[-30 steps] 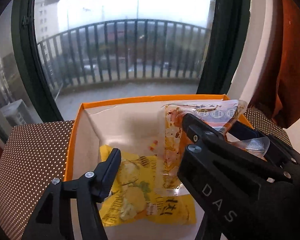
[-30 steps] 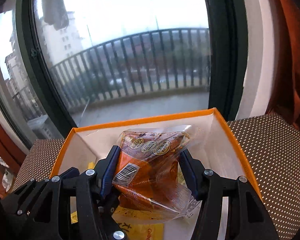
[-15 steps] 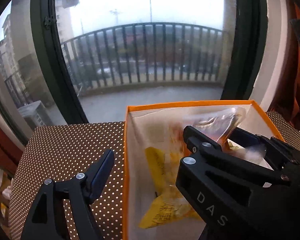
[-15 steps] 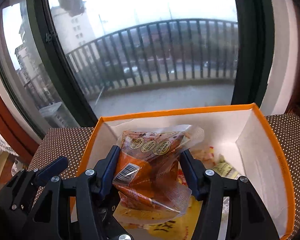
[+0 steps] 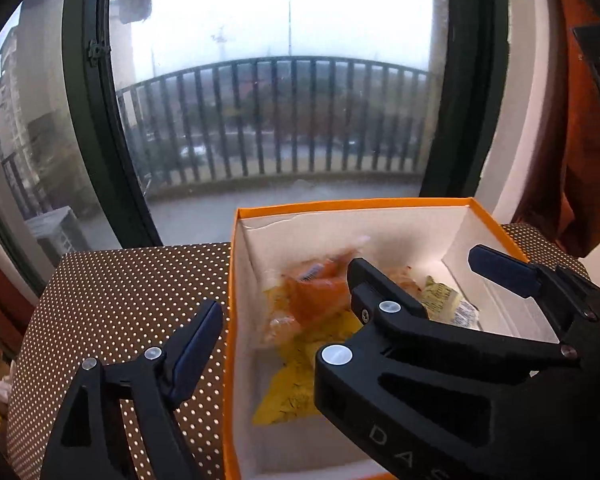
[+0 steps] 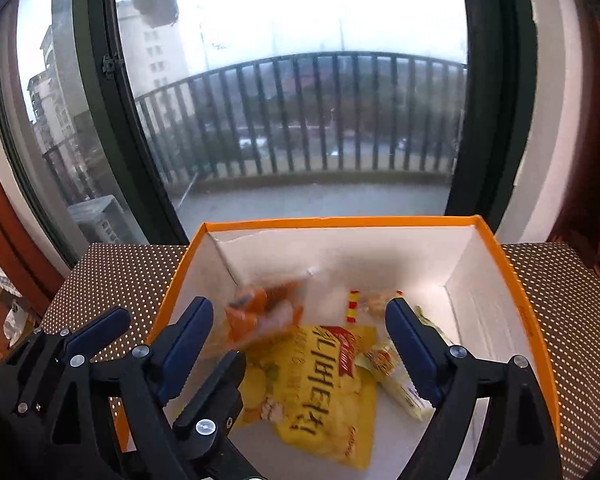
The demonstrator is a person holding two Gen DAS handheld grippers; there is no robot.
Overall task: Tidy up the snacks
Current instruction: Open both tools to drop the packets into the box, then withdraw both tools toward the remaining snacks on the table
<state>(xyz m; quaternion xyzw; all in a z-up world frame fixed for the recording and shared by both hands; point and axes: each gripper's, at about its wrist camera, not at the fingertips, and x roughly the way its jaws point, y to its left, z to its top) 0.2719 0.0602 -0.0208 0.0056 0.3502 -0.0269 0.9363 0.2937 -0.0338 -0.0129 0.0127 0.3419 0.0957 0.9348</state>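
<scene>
Left wrist view, left to right. Your left gripper [image 5: 284,308] straddles the near left wall of the orange box [image 5: 352,203]: its left finger [image 5: 196,344] hangs over the brown dotted tablecloth [image 5: 132,292] outside the box, its right finger over the inside. Its jaws are opening and already stand wide; nothing is pressed between the pads. The box is one, open-topped, white inside, orange at the rim, and it sits on the tablecloth in front of the window [image 5: 276,80].

Right wrist view, left to right. Your right gripper [image 6: 300,320] points down into the box [image 6: 340,222]. Its jaws are opening, well spread, and the pads touch no packet. The orange snack packet [image 6: 260,312] is motion-blurred in the left part of the box, ahead of the left finger [image 6: 188,336] and apart from it; whether it rests on the bottom, you cannot tell.

Count inside the box, right wrist view:
- one orange snack packet, blurred, left.
- one large yellow chip bag [image 6: 320,384], flat on the floor in the middle, printed side up.
- one small clear packet [image 6: 374,300] with a red-and-yellow striped edge, behind the yellow bag.
- one slim pale yellow packet [image 6: 396,376], just beside the yellow bag's right edge, partly hidden by the right finger [image 6: 412,352].

Total: four packets seen, all within the box walls.
</scene>
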